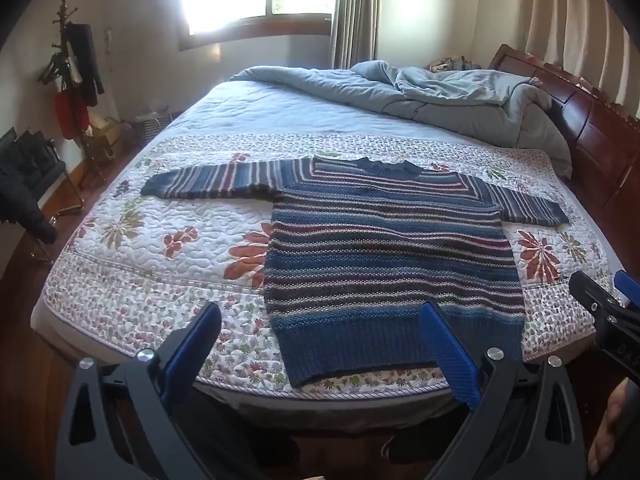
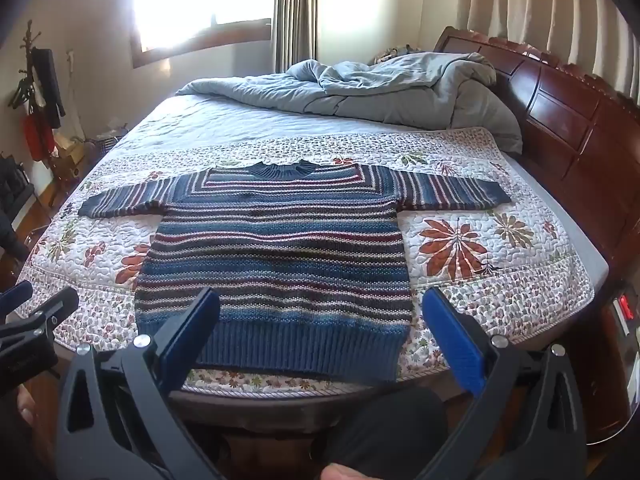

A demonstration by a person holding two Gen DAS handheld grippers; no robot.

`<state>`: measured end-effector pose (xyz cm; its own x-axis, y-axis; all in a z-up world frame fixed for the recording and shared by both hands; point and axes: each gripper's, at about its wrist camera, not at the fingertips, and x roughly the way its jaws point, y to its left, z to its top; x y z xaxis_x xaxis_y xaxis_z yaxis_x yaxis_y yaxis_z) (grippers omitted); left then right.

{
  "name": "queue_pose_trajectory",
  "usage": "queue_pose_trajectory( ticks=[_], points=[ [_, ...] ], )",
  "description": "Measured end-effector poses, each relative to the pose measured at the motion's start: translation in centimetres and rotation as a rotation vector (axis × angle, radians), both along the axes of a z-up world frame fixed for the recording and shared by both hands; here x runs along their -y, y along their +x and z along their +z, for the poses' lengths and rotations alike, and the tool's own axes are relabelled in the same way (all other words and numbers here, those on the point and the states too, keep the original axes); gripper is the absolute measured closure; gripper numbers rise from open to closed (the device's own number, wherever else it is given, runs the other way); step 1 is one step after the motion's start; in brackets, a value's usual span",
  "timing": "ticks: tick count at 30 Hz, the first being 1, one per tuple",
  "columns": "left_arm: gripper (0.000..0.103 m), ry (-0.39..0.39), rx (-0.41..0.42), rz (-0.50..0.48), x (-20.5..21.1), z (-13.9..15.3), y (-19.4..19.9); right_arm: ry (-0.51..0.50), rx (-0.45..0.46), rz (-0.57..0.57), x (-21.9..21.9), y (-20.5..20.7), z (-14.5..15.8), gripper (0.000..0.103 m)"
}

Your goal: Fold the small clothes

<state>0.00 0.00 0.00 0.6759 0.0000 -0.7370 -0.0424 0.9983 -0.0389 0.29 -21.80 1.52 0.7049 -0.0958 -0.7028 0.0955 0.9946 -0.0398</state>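
A small striped knit sweater (image 1: 384,240) in blue, dark red and white lies flat on the floral quilt (image 1: 160,248), front up, both sleeves spread out, hem toward me. It also shows in the right wrist view (image 2: 280,256). My left gripper (image 1: 320,320) is open and empty, held above the near bed edge over the hem's left corner. My right gripper (image 2: 320,304) is open and empty, held above the hem's right part. Each gripper shows at the edge of the other's view: the right gripper (image 1: 600,300), the left gripper (image 2: 36,304).
A rumpled grey-blue duvet (image 1: 432,92) lies at the far end of the bed. A dark wooden headboard (image 2: 560,120) runs along the right side. A coat rack (image 1: 72,76) and a chair with dark clothes (image 1: 24,184) stand at the left by the wall.
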Motion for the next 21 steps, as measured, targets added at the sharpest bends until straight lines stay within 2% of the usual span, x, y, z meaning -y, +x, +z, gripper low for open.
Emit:
queue_pose_trajectory(
  ticks=[10,21],
  points=[
    [0.004,0.004,0.002,-0.001,0.03,0.00,-0.01,-0.014,0.011,0.002,-0.89,-0.17,0.85,0.002],
    [0.004,0.004,0.000,-0.002,0.09,-0.02,-0.03,-0.012,0.010,0.004,-0.27,0.06,0.33,0.002]
  ],
)
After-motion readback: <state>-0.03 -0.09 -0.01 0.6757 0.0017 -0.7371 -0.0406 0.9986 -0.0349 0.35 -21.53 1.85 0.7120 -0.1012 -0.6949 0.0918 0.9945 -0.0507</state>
